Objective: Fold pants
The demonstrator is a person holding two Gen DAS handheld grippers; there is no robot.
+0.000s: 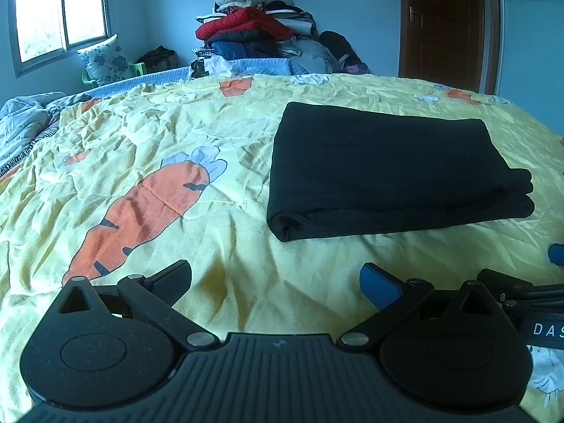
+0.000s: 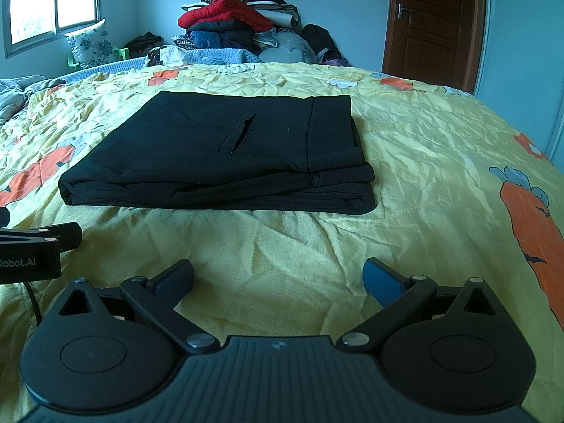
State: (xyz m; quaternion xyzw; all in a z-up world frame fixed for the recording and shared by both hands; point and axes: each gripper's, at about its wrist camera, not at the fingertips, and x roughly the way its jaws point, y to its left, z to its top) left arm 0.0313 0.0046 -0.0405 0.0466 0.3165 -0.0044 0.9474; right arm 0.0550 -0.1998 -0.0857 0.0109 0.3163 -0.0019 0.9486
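Note:
Black pants (image 1: pixel 391 169) lie folded into a flat rectangle on the yellow carrot-print bedspread (image 1: pixel 218 148). In the right wrist view the pants (image 2: pixel 218 155) show several stacked layers and a pocket slit on top. My left gripper (image 1: pixel 275 282) is open and empty, low over the bedspread, in front and to the left of the pants. My right gripper (image 2: pixel 278 278) is open and empty, just in front of the pants' near edge. Neither touches the pants. Part of the right gripper shows at the right edge of the left wrist view (image 1: pixel 557 253), and part of the left gripper shows at the left edge of the right wrist view (image 2: pixel 38 246).
A tall pile of clothes (image 1: pixel 257 31) stands behind the bed against the wall. A floral pillow on a green chair (image 1: pixel 104 58) is by the window (image 1: pixel 60 10). A brown door (image 1: pixel 447 24) is at the back right. Crumpled bedding (image 1: pixel 24 123) lies at the left.

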